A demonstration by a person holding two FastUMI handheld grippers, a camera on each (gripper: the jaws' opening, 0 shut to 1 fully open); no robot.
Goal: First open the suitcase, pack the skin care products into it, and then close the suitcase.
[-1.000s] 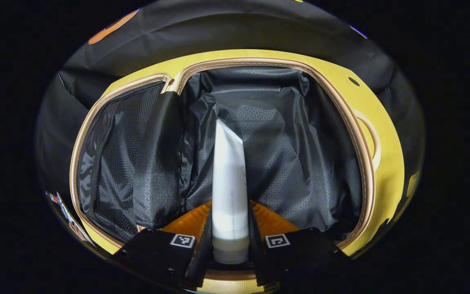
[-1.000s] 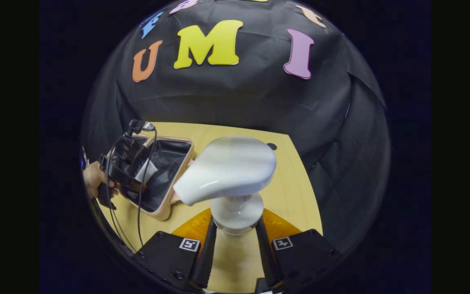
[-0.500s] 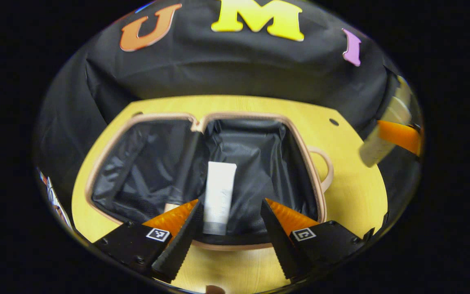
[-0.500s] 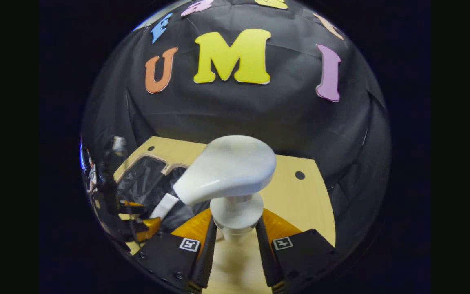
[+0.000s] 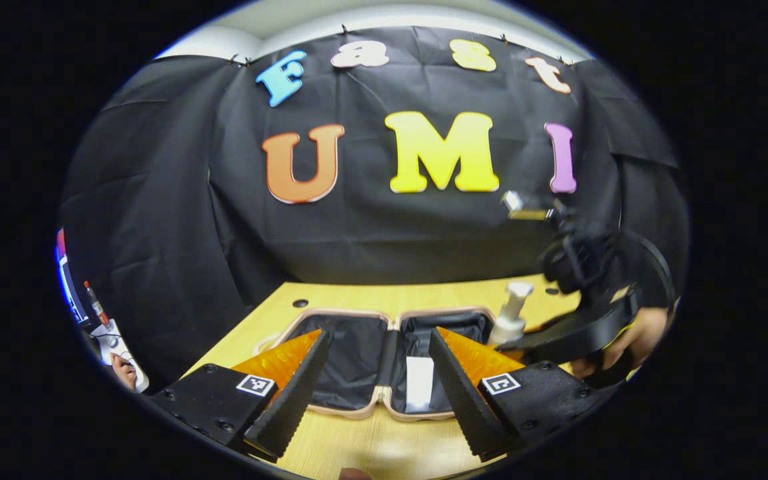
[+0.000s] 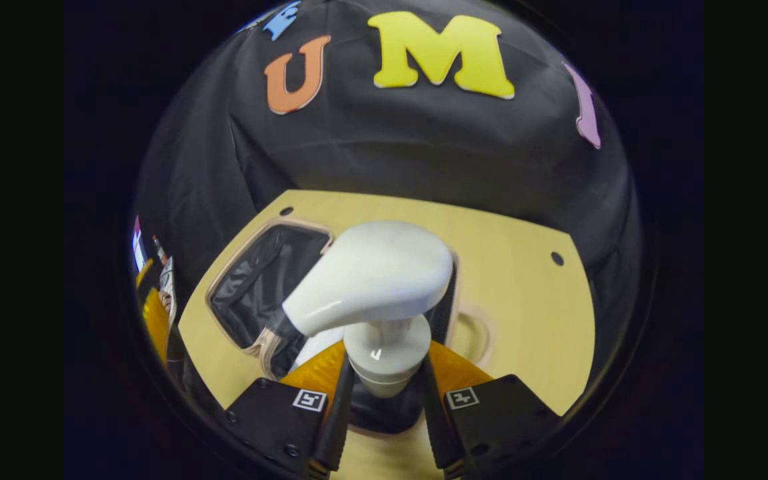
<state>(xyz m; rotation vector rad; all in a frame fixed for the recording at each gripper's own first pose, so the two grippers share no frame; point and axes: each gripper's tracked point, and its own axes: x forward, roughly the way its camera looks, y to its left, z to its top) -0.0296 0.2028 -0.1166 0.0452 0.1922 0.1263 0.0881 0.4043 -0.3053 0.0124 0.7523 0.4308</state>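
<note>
The suitcase (image 5: 384, 350) lies open flat on the wooden surface (image 6: 517, 280), a hard shell with soft, slack dark lining, and I judge it light enough to shift if I push a lid carelessly, so I would close it by the rigid rim. The pump bottle (image 6: 374, 293) is clamped at its neck in my right tool (image 6: 384, 393) above the case; smooth and top-heavy, it suits that neck hold. The white tube (image 5: 419, 383), soft and squeezable, rests in the right half, and my left tool (image 5: 377, 383) hangs spread and empty.
</note>
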